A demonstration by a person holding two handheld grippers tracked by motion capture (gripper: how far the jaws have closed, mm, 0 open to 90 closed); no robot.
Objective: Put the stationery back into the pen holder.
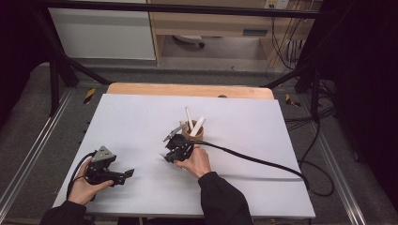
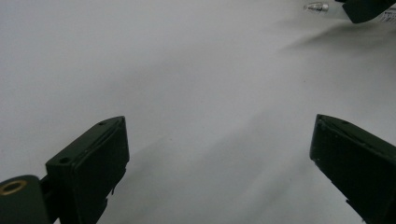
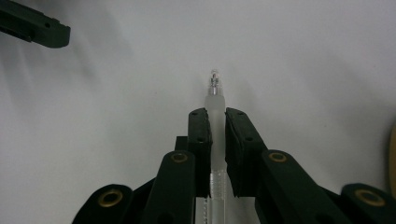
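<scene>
The clear pen [image 3: 215,100] is clamped tip-forward in the right gripper [image 3: 215,122], beside the cup [image 1: 193,132] mid-table, likely for pocketing. The left gripper [image 1: 123,174] rests wide, empty, near the table's [image 1: 131,117] front-left corner.

A pale grey surface [image 1: 141,122] with a bare wooden strip along its far edge. Near its middle stands a tan cup [image 1: 194,131] holding white sticks. A black cable [image 1: 253,161] trails across to the right.

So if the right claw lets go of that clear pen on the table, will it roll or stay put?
The pen looks round and smooth-barrelled, so it would probably roll a little on the flat white table. It seems stiff and light: the right claw holds it straight. The clear plastic may be slippery, so a loose grip could let it slide.
</scene>
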